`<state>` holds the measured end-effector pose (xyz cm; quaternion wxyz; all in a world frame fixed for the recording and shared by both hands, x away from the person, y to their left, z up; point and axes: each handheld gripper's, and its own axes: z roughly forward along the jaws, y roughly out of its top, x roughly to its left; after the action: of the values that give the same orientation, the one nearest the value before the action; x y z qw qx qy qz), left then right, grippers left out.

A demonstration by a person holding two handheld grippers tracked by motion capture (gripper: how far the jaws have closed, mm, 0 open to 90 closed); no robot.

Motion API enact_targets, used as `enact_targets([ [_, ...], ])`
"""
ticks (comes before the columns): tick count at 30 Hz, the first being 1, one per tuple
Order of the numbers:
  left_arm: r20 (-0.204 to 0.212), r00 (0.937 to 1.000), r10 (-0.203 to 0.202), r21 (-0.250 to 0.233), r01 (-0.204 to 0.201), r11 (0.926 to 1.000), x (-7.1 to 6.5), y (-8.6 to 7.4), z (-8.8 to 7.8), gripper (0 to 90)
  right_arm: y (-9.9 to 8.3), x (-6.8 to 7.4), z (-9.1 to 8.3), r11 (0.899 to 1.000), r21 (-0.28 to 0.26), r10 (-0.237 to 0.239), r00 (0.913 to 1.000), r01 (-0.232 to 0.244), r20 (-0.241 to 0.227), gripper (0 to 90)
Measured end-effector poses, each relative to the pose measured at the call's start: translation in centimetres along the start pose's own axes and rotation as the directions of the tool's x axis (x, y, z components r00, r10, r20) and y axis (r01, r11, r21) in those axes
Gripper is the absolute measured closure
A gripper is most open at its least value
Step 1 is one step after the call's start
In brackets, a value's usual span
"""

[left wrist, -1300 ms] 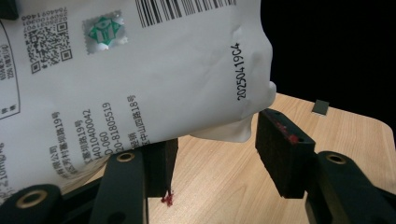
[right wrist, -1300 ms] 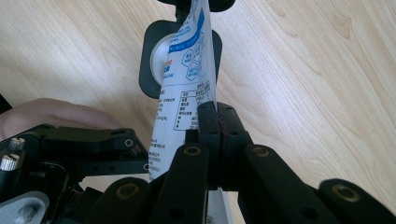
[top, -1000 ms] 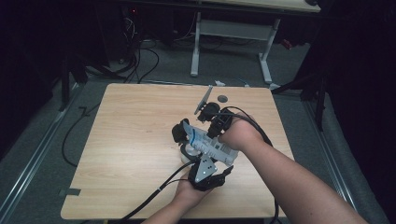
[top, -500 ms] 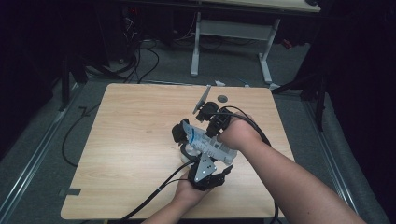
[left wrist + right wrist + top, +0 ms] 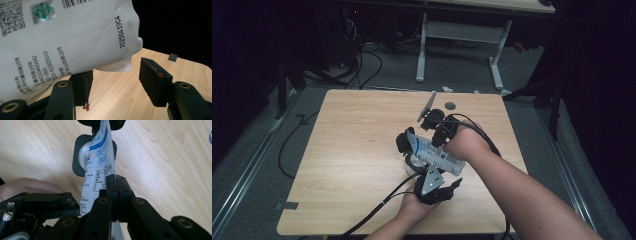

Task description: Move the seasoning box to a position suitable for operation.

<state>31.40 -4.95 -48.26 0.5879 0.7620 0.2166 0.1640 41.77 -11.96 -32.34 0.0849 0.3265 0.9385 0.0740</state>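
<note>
With the left gripper (image 5: 113, 82) jaws just opening off the white pouch (image 5: 67, 37) above them, it hangs from the right gripper (image 5: 116, 185) jaws' edge pinch and may slip onto the worktop (image 5: 357, 150).

Bare forearms; black two-jaw tool (image 5: 443, 131) and tool (image 5: 412, 150), brass-ringed pivots, grey three-cornered plates, trailing black cables.
</note>
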Motion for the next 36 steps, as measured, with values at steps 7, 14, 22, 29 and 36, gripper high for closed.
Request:
enact_targets([
  [7, 0.0, 1.0, 0.0, -0.008, 0.0, 1.0, 0.1, 0.17, 0.01, 45.3, 0.14, 0.03, -0.14, 1.0, -0.002, -0.001, 1.0, 0.001, 0.005, 90.0],
  [14, 0.003, 1.0, 0.002, 0.001, -0.002, 1.0, 0.02, -0.02, 0.13, 45.1, 0.23, 0.01, -0.14, 1.0, -0.004, -0.001, 1.0, 0.001, 0.008, 90.0],
  [22, 0.023, 0.9995, 0.023, 0.008, -0.023, 0.9997, -0.44, -0.31, 0.36, 46.3, 0.36, 0.0, -0.45, 1.0, -0.023, -0.003, 1.0, 0.003, 0.007, 90.0],
  [29, 0.023, 0.9995, 0.019, 0.013, -0.02, 0.9997, -0.25, -0.29, 0.31, 46.9, 0.63, 0.32, -0.25, 1.0, -0.018, -0.008, 1.0, 0.008, 0.005, 90.0],
  [36, 0.026, 0.9995, 0.017, 0.0, -0.017, 0.9999, -0.3, -0.13, 0.2, 47.5, 0.54, 0.3, -0.25, 1.0, -0.014, -0.005, 0.9999, 0.005, 0.009, 90.0],
])
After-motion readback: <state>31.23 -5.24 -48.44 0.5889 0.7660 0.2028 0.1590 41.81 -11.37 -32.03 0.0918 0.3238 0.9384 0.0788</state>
